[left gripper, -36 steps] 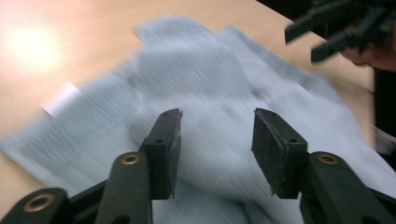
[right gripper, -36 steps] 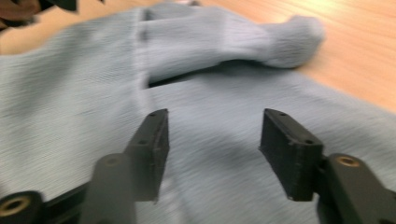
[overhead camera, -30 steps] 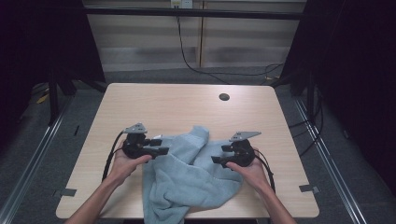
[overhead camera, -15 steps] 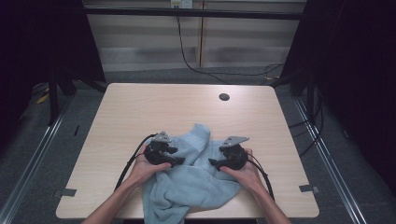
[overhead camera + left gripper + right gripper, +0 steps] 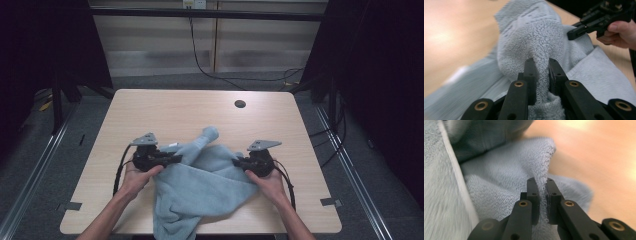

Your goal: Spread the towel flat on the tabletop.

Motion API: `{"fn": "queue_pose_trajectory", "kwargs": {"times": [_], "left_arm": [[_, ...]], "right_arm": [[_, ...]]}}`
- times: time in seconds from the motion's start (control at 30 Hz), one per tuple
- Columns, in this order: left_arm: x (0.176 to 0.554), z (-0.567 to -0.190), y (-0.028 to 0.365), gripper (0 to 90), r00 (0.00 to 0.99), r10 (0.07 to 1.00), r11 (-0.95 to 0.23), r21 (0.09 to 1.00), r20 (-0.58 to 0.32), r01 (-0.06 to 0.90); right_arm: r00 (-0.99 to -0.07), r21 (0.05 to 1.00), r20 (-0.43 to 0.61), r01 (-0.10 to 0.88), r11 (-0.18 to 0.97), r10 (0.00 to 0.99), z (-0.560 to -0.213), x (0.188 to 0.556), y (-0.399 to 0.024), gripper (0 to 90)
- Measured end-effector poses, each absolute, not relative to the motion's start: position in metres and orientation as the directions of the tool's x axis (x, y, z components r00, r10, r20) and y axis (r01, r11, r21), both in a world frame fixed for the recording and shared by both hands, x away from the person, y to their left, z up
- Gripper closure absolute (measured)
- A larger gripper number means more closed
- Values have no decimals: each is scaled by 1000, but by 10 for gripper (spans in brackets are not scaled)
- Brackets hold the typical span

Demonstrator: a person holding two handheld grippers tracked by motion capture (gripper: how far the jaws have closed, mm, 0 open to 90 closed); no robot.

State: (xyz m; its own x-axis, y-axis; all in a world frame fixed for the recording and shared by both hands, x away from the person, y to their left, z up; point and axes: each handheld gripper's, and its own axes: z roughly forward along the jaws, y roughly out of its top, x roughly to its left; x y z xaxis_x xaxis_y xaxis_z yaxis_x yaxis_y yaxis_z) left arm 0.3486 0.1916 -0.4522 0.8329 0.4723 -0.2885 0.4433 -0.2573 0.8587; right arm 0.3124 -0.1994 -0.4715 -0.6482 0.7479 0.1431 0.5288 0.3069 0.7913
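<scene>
A light blue-grey towel [image 5: 205, 185] lies crumpled on the near half of the wooden table [image 5: 175, 110], and its front part hangs over the near edge. My left gripper [image 5: 172, 159] is at the towel's left side. Its jaws have just been closing and are now shut on a thick fold of the towel [image 5: 531, 32], as the left gripper [image 5: 542, 63] view shows. My right gripper [image 5: 237, 162] is at the towel's right side. Its jaws have also just been closing, and the right gripper [image 5: 541, 182] pinches a thin edge of the towel [image 5: 499, 182]. The right gripper [image 5: 572, 35] also shows farther off, with the hand holding it.
A small dark round hole [image 5: 240, 104] sits in the tabletop at the back right. The table's bare far half lies beyond the towel. Metal rails run along the floor on both sides, and cables hang behind the table.
Both grippers moved inward onto the towel, closed on it, then drew slightly apart. The towel now stretches between them, with a corner raised toward the back.
</scene>
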Motion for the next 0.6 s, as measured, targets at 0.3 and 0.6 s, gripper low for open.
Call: {"fn": "queue_pose_trajectory", "kwargs": {"times": [0.3,0.6], "left_arm": [[349,-420,238,798,776,562,-140,892,-285,429],[365,-372,280,808,700,662,-32,923,-268,383]], "right_arm": [[-576,865,121,461,199,808,-410,316,-230,852],[-504,897,76,412,162,860,-350,339,-243,858]]}}
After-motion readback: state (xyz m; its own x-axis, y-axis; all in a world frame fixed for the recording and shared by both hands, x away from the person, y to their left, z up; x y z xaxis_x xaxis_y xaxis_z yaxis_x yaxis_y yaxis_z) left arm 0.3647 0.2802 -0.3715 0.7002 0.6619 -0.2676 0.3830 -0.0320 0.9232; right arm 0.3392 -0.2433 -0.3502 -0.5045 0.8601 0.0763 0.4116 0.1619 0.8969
